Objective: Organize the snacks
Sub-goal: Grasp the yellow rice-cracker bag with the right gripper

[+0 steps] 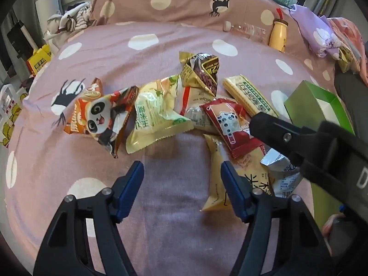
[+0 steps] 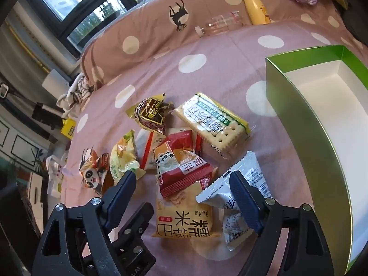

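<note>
Crinkly foil packets are lying in a loose heap on the bedspread (image 2: 161, 53), right ahead of both grippers, overlapping each other. The right gripper (image 2: 181, 197) is hanging wide open over the near end of the pile, with the rice-cake pack (image 2: 184, 216) between its fingers and the white pack (image 2: 237, 184) touching its right finger. The box (image 2: 296, 115) is sitting empty just off to its right.

I'm guessing the trouble is the overlap: the red pack (image 2: 181, 168) is lying on the rice-cake pack, so closing here could be pinching two at once or dragging the red one along. Slick, puffy wrappers could also be squirting out of the pads.

The left gripper (image 1: 181, 174) is also spread wide, over bare sheet, with the panda pack (image 1: 101, 117) ahead to its left.

The box's near end is getting cut off by the frame, and the right gripper's body is covering part of the white pack in the left view.
</note>
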The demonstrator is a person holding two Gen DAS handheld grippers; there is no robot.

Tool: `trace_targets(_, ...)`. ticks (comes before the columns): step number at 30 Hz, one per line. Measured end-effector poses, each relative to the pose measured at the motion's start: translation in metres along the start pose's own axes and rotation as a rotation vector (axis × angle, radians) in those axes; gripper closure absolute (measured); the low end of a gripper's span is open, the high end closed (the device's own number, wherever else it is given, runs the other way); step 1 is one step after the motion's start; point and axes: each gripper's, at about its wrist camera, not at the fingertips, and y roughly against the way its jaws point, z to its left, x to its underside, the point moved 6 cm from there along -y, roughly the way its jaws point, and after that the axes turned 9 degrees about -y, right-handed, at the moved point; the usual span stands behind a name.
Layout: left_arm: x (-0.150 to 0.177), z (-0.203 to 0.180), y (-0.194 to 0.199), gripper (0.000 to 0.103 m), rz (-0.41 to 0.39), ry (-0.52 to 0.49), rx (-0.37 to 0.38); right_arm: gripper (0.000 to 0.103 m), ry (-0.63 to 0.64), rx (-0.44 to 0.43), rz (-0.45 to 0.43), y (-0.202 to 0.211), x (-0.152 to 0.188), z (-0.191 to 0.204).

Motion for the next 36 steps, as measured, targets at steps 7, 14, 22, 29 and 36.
trace_targets(7,0.001,-0.003,-0.005,0.04,-0.014,0.005,0.078,0.018,-0.017,-0.041,0.018,0.004,0.006,-0.001)
trace_targets(14,0.003,-0.009,-0.003,0.041,0.014,0.038,0.199,0.034,-0.045,-0.039,0.035,0.009,0.007,-0.009)
trace_targets(22,0.009,-0.01,-0.011,0.05,0.084,0.051,0.265,0.037,-0.069,-0.121,0.095,0.008,0.01,-0.006)
trace_targets(29,0.012,-0.015,-0.016,0.06,0.096,0.038,0.304,0.045,-0.028,-0.053,0.145,-0.009,0.019,-0.002)
trace_targets(36,0.013,-0.024,-0.02,0.061,0.095,0.038,0.352,0.045,-0.009,-0.019,0.155,-0.021,0.02,-0.004)
